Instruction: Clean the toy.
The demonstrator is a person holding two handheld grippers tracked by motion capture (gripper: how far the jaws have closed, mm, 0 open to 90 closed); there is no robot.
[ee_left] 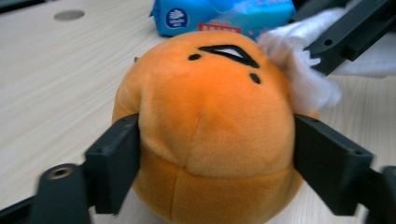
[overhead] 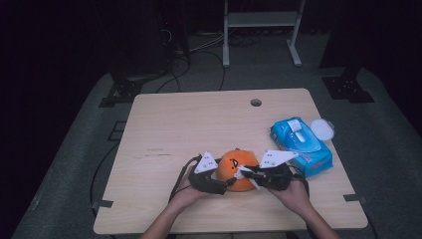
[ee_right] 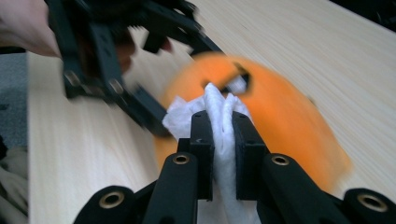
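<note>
Round orange plush toy (ee_left: 210, 126) clamped between left gripper (overhead: 211, 175) jaws; one white wipe (ee_right: 217, 121) pinched by right gripper (overhead: 261, 175); one blue wipes pack (overhead: 301, 144) beside.

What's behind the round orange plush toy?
Behind the orange plush toy lies a blue wet-wipe pack on the wooden table. A white wipe pressed against the toy covers part of the pack.

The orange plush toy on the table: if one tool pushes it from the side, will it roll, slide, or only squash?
The orange plush toy is round, so it would probably roll rather than slide. Its fabric looks soft and bulges where the left tool presses both sides, so it likely squashes first. It seems light for its size and not fragile.
</note>
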